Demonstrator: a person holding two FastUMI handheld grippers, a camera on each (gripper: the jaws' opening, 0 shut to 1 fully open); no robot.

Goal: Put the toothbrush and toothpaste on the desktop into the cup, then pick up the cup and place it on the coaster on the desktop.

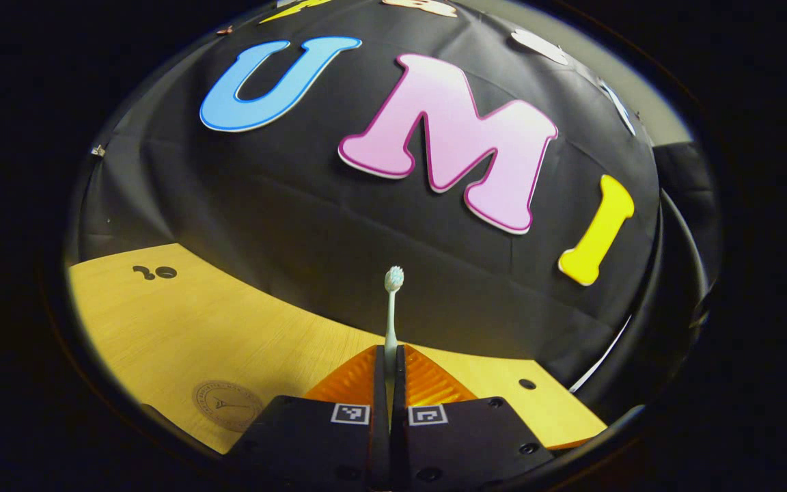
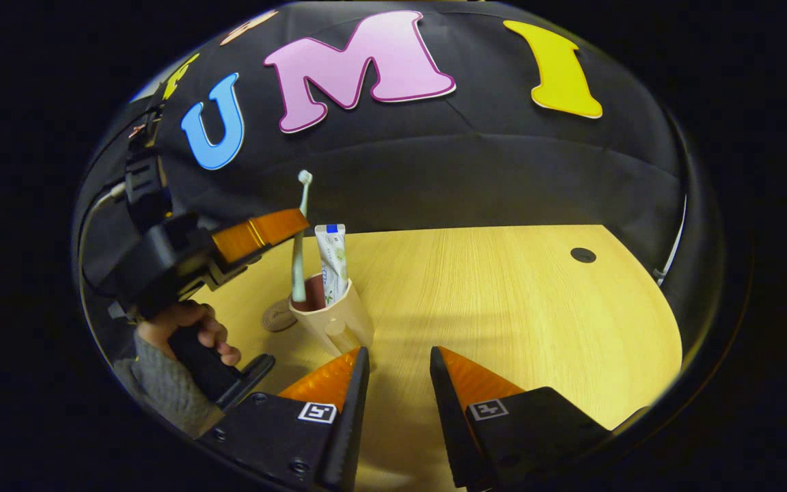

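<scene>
At the bottom of the right gripper view, the right gripper [image 2: 397, 359] is hanging over the wooden desktop [image 2: 503, 294] with its jaws standing well apart and nothing between them. Just beyond its left fingertip [image 2: 359, 355], the cup [image 2: 335, 321] is standing on the desktop, tilted in this fisheye picture, its inside looking dark reddish. Inside the cup, the toothpaste [image 2: 333, 263] tube is standing on end, leaning against the near rim with its flat crimped end up. Beside it, the toothbrush [image 2: 300, 246] is reaching down into the cup with its lower end past the rim and its bristle head [image 2: 305, 178] pointing up. The left gripper [image 2: 298, 225] is pinching the toothbrush partway along its handle, above the cup; a hand [image 2: 192, 328] in a grey knitted sleeve [image 2: 161, 389] is gripping that tool's handle. Just behind and left of the cup, the round coaster [image 2: 279, 316] is lying flat on the desktop, partly hidden by the cup. Near the bottom of the left gripper view, the left gripper [image 1: 390, 359] is showing its jaws drawn almost together on the thin toothbrush [image 1: 391, 307] handle, which is rising straight up between them, bristles at the top against the black cloth wall [image 1: 298, 225]. Lower left of the fingers, the coaster [image 1: 226, 404] is lying on the desktop [image 1: 182, 328].
</scene>
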